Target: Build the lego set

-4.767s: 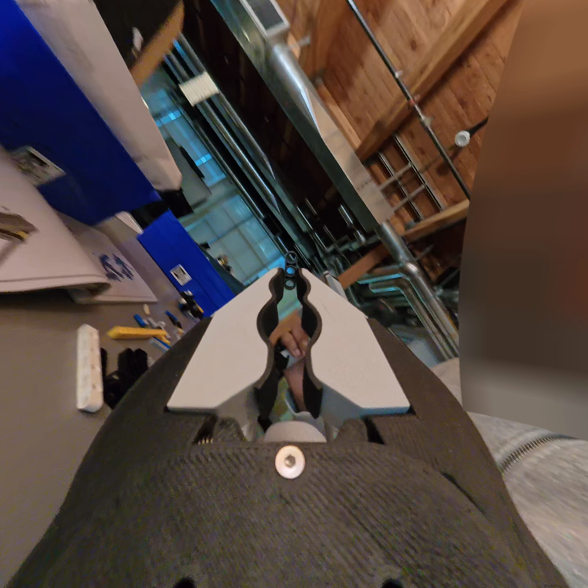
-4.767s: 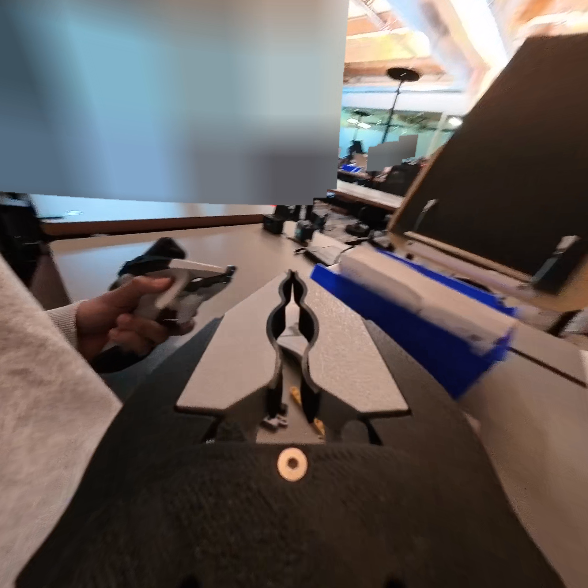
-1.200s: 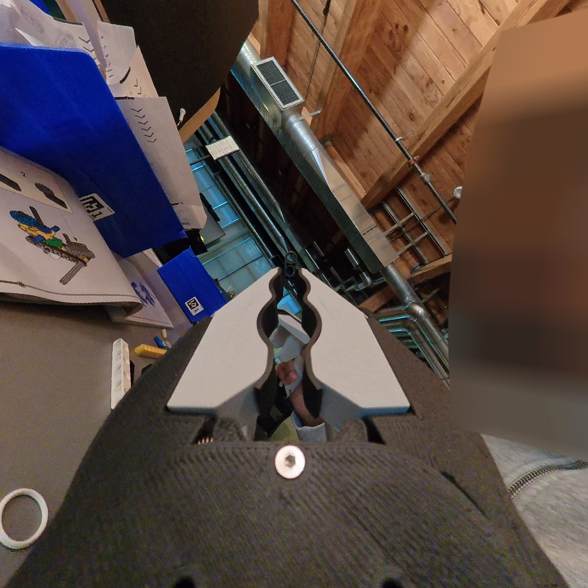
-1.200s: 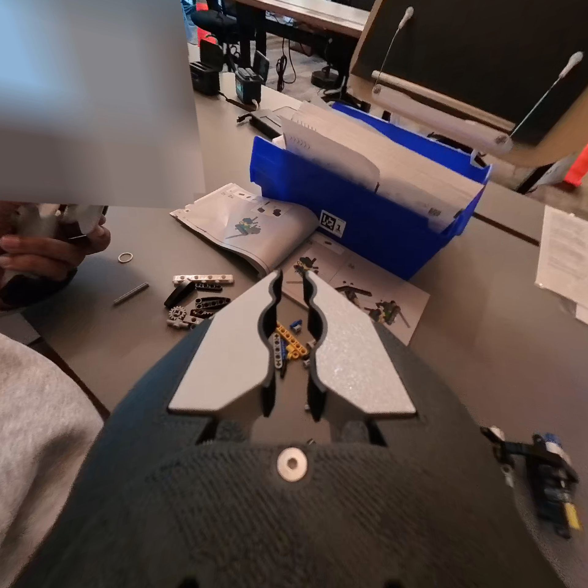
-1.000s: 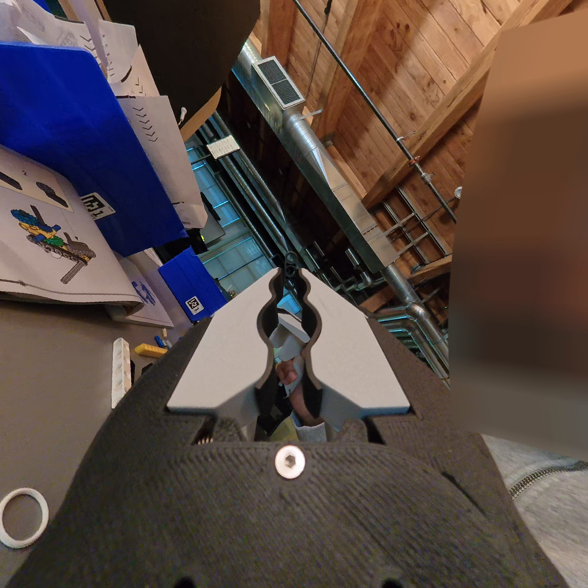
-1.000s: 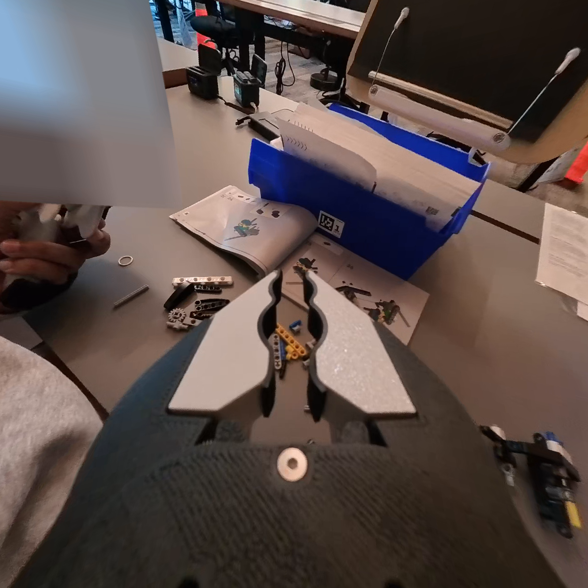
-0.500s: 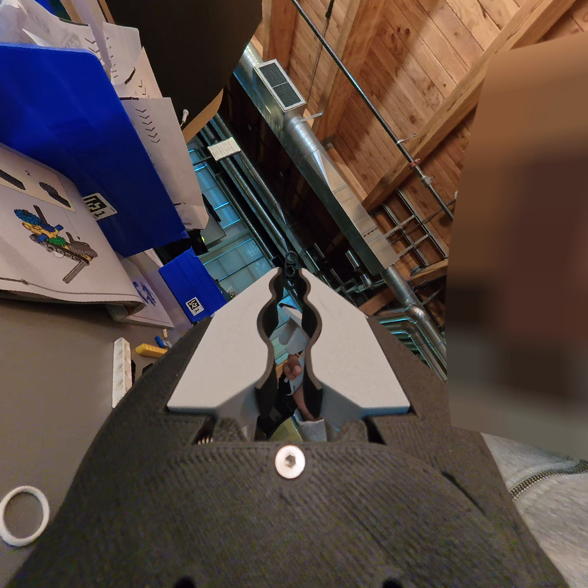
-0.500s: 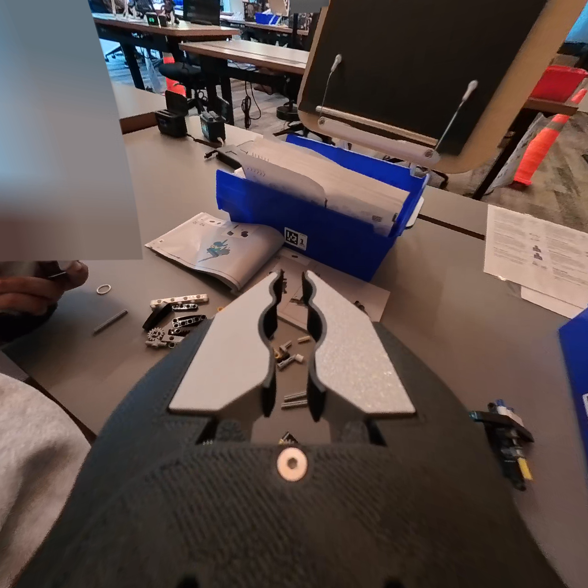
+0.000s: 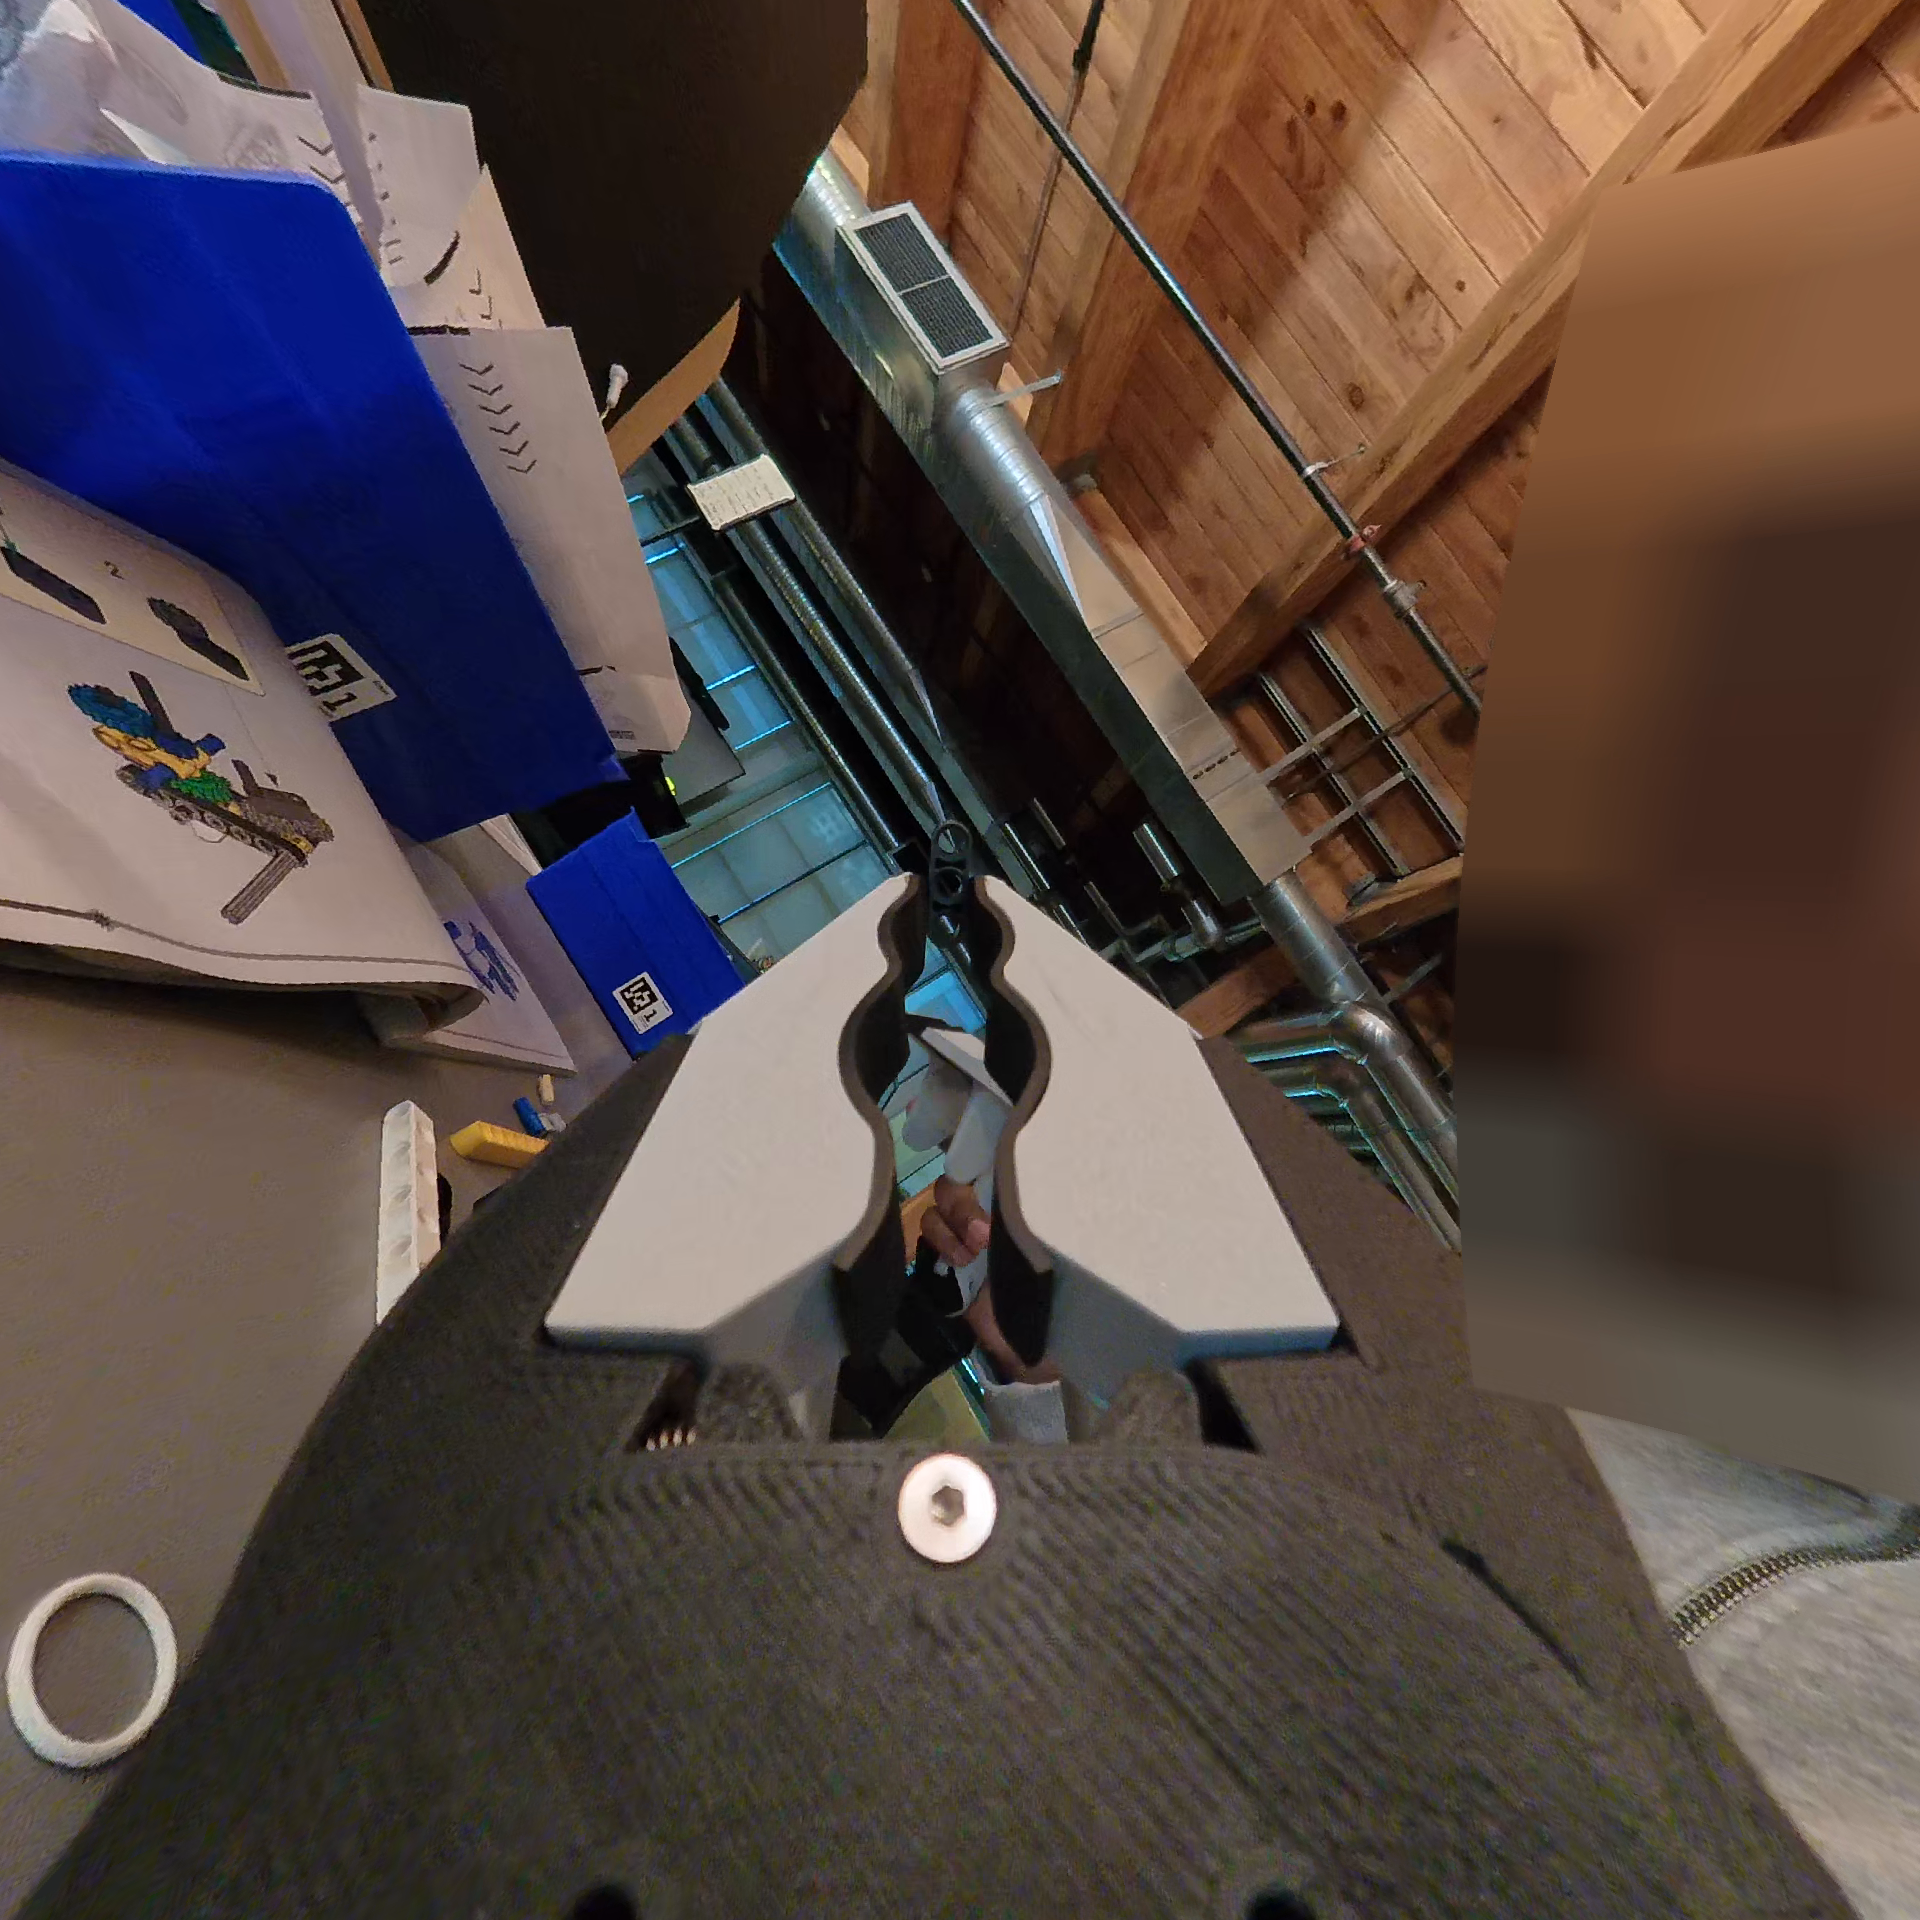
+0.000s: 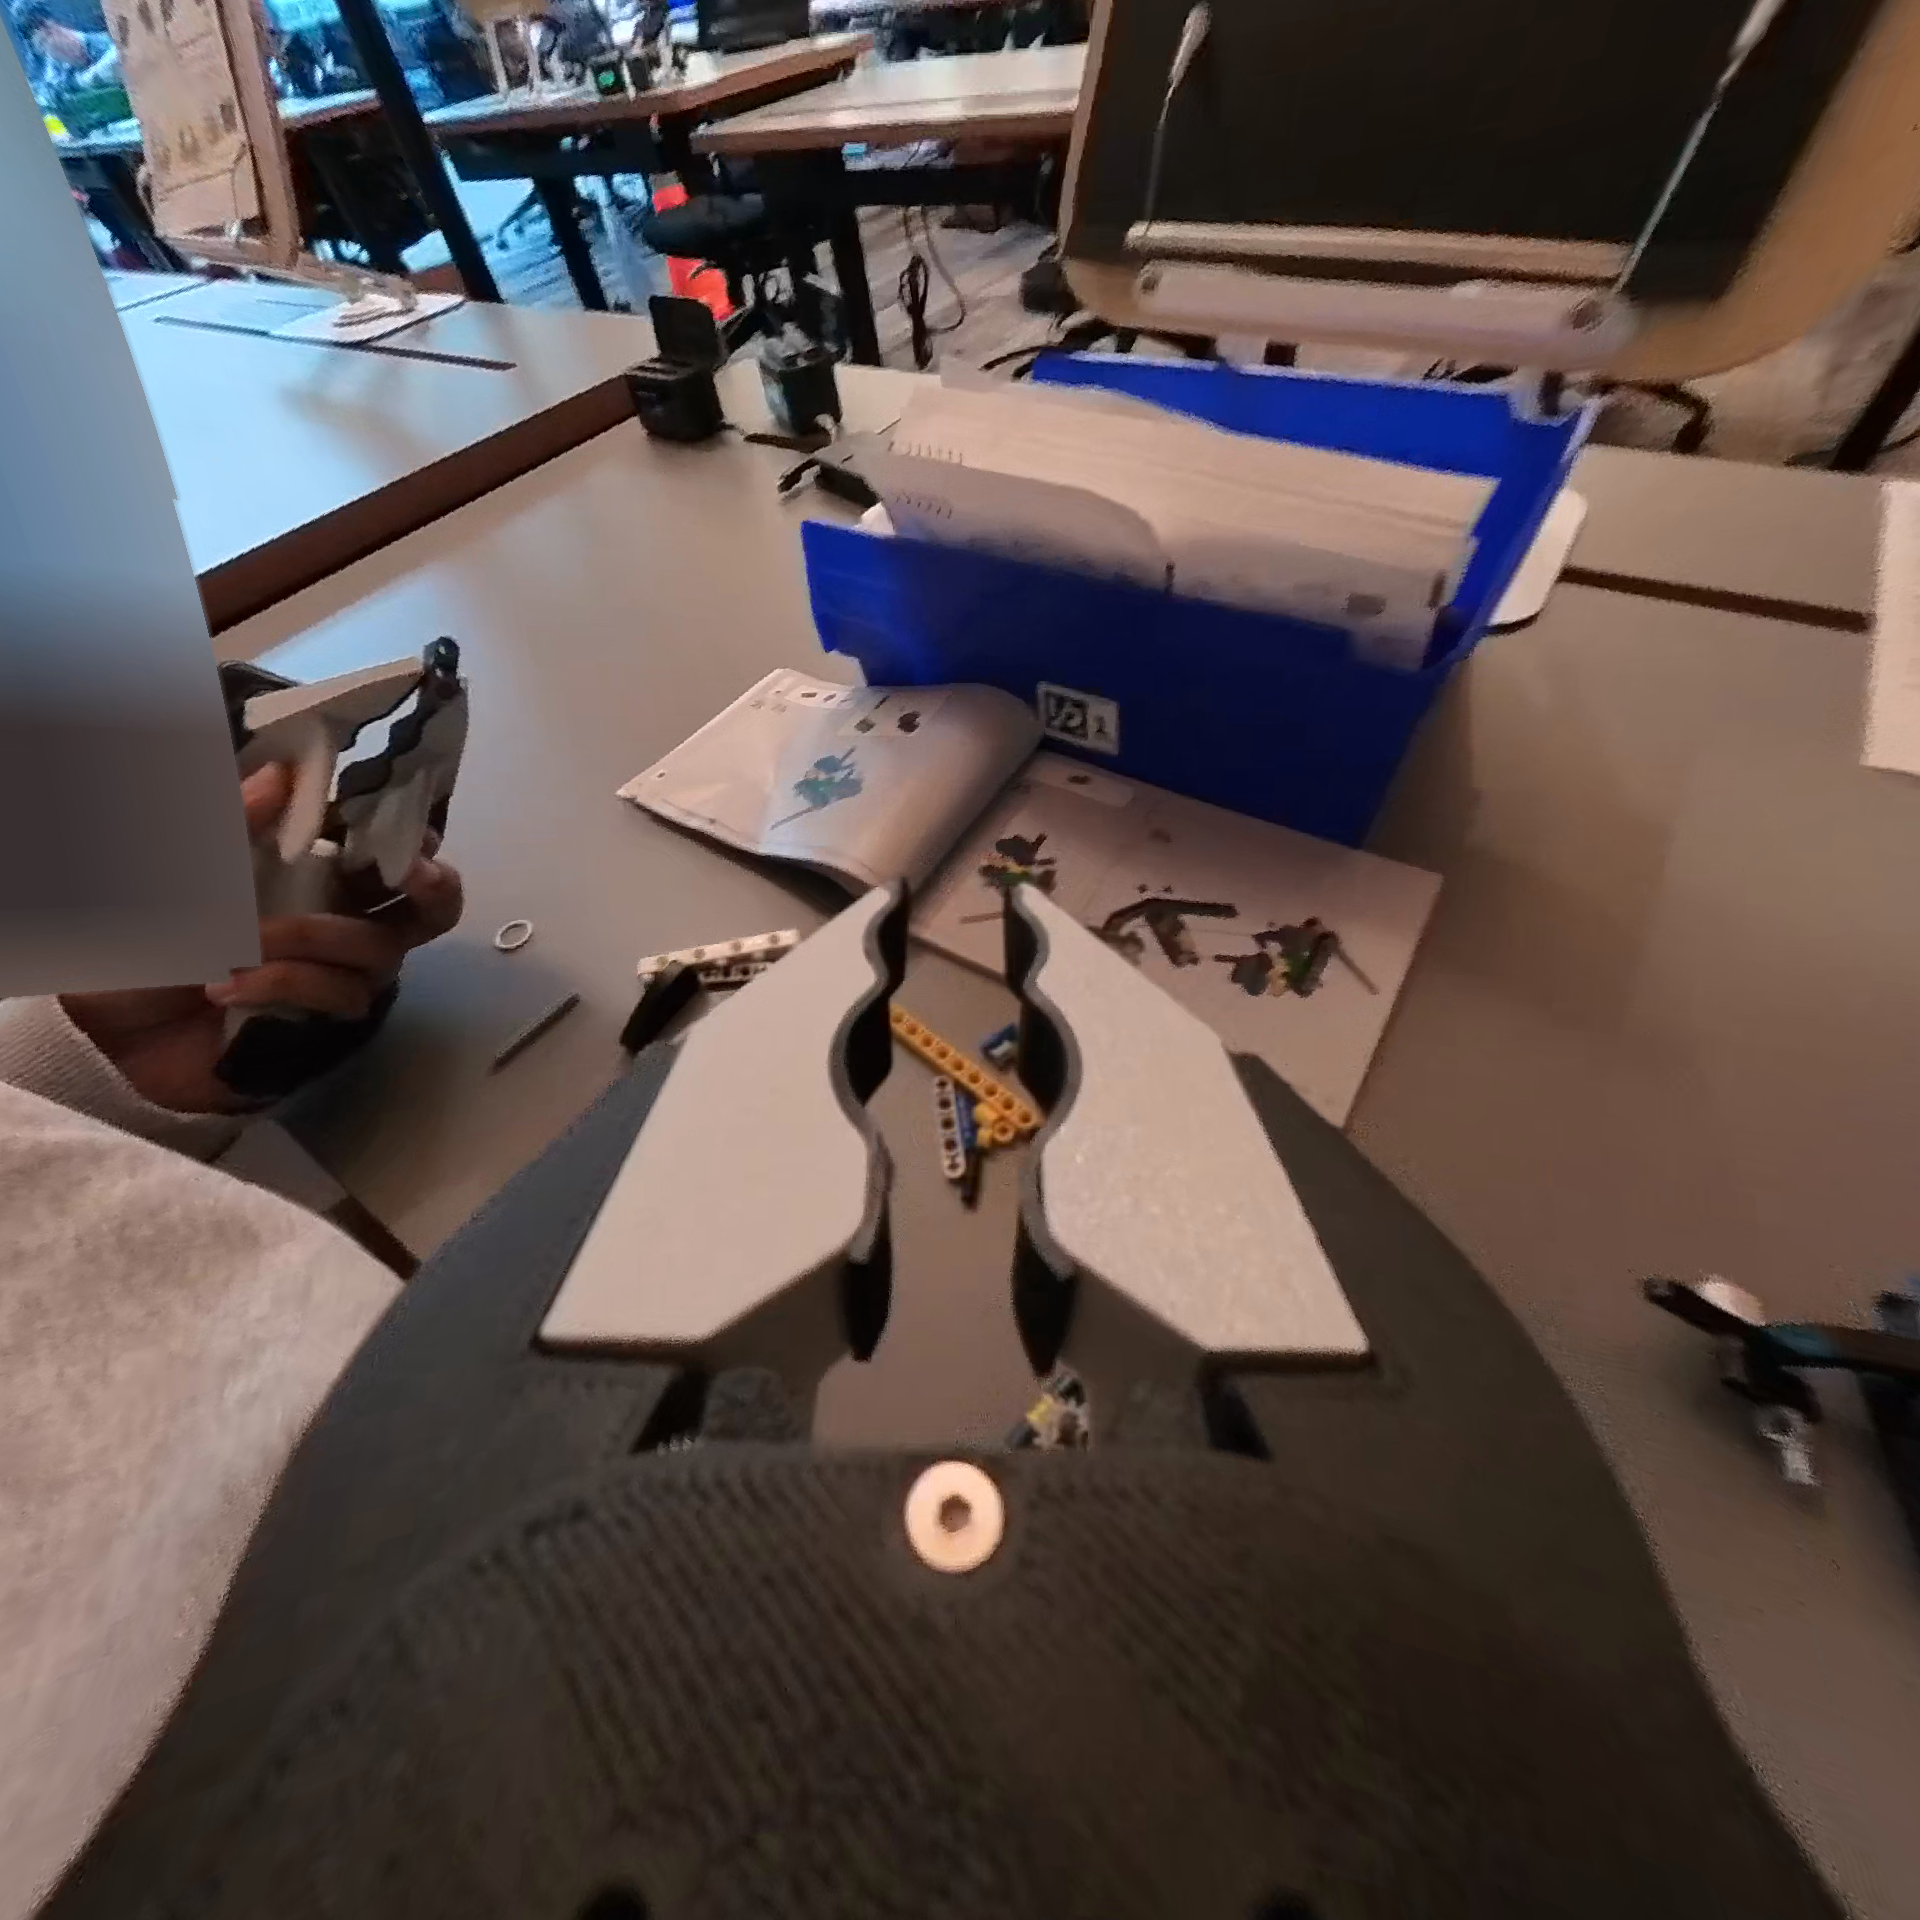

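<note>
My left gripper (image 9: 948, 896) is shut on a small black lego beam (image 9: 948, 864) that sticks out past its fingertips; it is tilted up toward the ceiling. It also shows in the right wrist view (image 10: 442, 681) at the left, raised above the table with the black beam (image 10: 445, 657) at its tip. My right gripper (image 10: 954, 906) is open and empty, hovering over loose pieces on the grey table (image 10: 1558, 1039): a yellow beam (image 10: 961, 1065), a grey beam (image 10: 948, 1117), a white beam (image 10: 727, 951), a black beam (image 10: 655, 1008) and a dark axle (image 10: 535, 1031).
An open instruction booklet (image 10: 831, 779) and a loose sheet (image 10: 1195, 935) lie in front of a blue bin (image 10: 1143, 665) full of papers. A white ring (image 10: 512, 934) lies near the left hand. A partly built dark assembly (image 10: 1787, 1371) lies at the right edge. The tips of one gripper are about 20 cm away from the tips of the other. The left tips stand about 15 cm off the dark axle (image 10: 535, 1031).
My right gripper has swung left and lowered over the yellow and grey beams, bringing the left gripper into its view. The left gripper has stayed shut on the black beam, hardly moving.
</note>
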